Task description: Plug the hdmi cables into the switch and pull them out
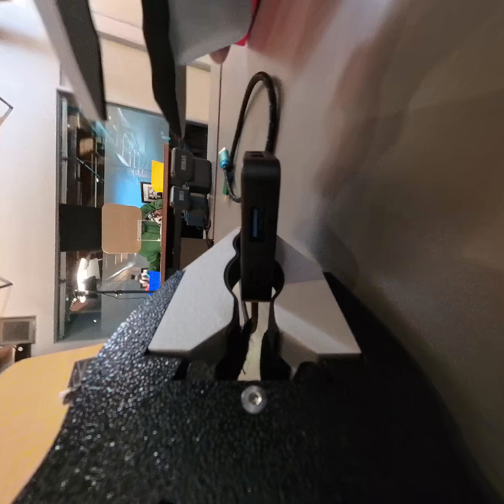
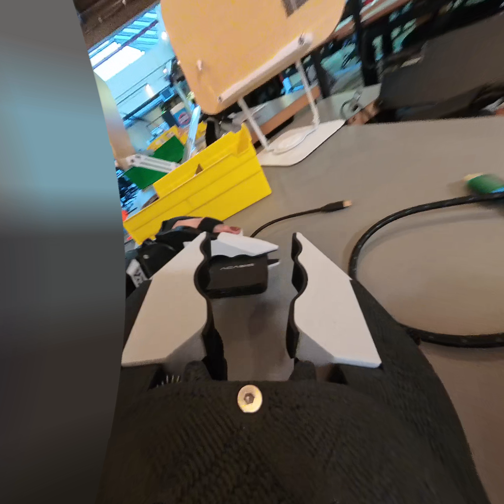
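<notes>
The black switch (image 1: 260, 218) is clamped at its near end between my left gripper's (image 1: 259, 237) grey fingers, so that gripper is shut on it. The switch also shows in the right wrist view (image 2: 237, 275), low over the grey table (image 2: 409, 152). My right gripper (image 2: 250, 240) is open and empty, with its fingertips just short of the switch. A thick black HDMI cable (image 2: 381, 226) curves over the table at the right. Its green plug (image 2: 485, 184) lies apart from the switch. The same plug looks teal in the left wrist view (image 1: 225, 163).
A thin black lead with a small plug (image 2: 338, 204) runs from the switch across the table. A yellow bin (image 2: 204, 185) stands at the back left. A white stand base (image 2: 300, 144) carries a wooden board (image 2: 245, 41). A gloved hand (image 2: 191, 223) holds the left gripper. Some 8 cm of space lies between my two pairs of fingers.
</notes>
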